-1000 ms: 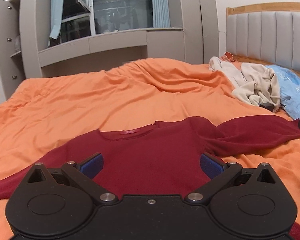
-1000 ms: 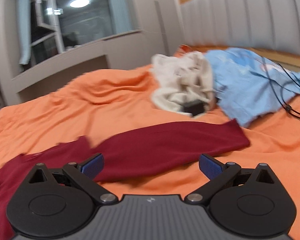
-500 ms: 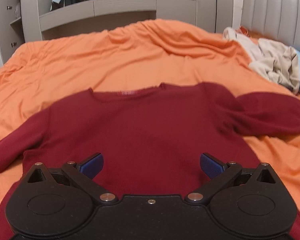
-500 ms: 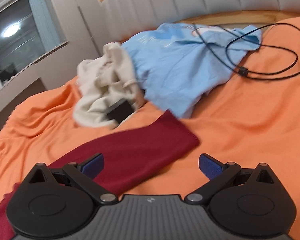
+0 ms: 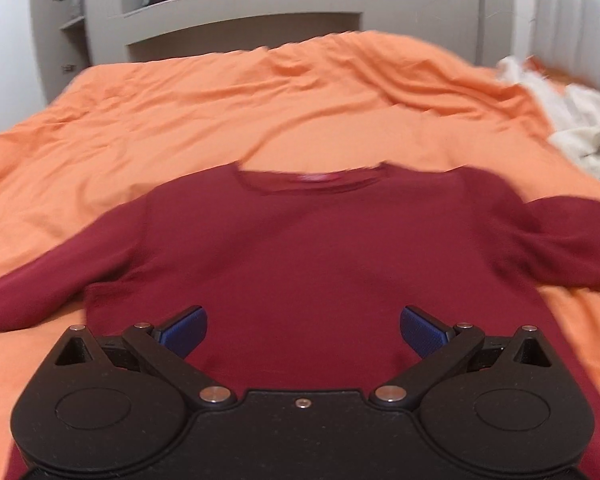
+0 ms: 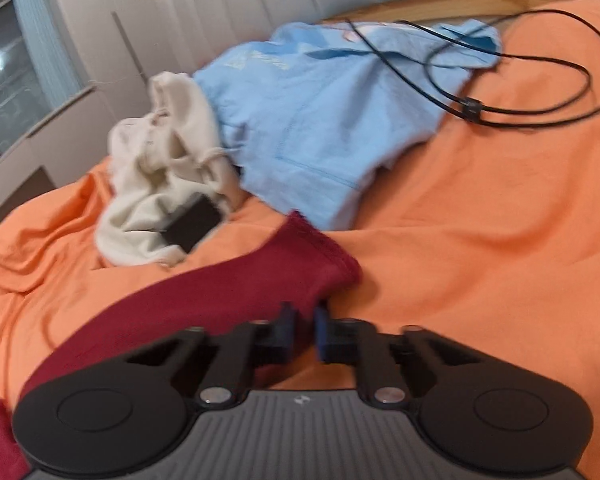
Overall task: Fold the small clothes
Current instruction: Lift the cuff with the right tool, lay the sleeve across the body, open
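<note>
Sweater (image 5: 300, 264) maroon, flat | left gripper (image 5: 302, 330) spread | right gripper (image 6: 305, 330) pinching sleeve (image 6: 228, 292)

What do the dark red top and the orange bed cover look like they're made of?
The dark red top looks like a soft matte knit: it drapes limply and has a ribbed-looking cuff. The orange bed cover seems a smooth woven cotton-like cloth, judging by its fine creases. Blur leaves both uncertain.

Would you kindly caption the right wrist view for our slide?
Right tongs shut on the maroon sweater's sleeve near its cuff, on the orange bedding.
</note>
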A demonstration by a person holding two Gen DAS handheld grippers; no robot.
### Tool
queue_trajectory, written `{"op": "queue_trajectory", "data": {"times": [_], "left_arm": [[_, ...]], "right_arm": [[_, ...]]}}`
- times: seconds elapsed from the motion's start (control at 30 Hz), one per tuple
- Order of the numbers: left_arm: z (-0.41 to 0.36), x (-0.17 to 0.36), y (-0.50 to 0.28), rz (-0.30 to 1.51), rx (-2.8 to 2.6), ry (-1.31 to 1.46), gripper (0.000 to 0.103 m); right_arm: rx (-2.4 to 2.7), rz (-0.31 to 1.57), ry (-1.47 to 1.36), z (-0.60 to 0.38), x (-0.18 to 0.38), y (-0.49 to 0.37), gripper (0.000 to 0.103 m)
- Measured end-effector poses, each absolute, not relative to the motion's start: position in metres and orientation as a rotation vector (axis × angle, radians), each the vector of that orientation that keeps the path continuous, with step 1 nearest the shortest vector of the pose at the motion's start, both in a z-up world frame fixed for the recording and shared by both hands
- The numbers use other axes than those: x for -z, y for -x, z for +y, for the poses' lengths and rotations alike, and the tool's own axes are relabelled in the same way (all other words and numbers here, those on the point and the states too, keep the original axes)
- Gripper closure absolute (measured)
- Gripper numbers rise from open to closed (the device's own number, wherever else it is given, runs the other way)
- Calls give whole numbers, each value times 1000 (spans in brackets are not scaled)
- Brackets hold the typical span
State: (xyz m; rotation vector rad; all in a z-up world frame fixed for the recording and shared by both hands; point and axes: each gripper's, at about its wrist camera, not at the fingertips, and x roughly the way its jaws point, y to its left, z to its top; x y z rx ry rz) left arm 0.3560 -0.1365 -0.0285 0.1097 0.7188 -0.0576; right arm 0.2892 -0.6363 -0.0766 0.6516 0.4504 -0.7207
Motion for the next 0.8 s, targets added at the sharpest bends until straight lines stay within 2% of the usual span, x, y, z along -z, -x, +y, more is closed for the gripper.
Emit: {"op": "queue_trajectory", "data": {"times": [0.23, 0.5, 0.8], "left_arm": [[-132, 28, -356, 717, 49, -120, 0], [-133, 27, -354, 714, 56, -143, 0], [-108, 16, -350, 689, 49, -64, 0]], "right_arm": [[726, 242, -781, -638, 35, -243, 98], [772, 292, -879, -650, 50, -232, 98], [671, 211, -805, -609, 12, -241, 98]]}}
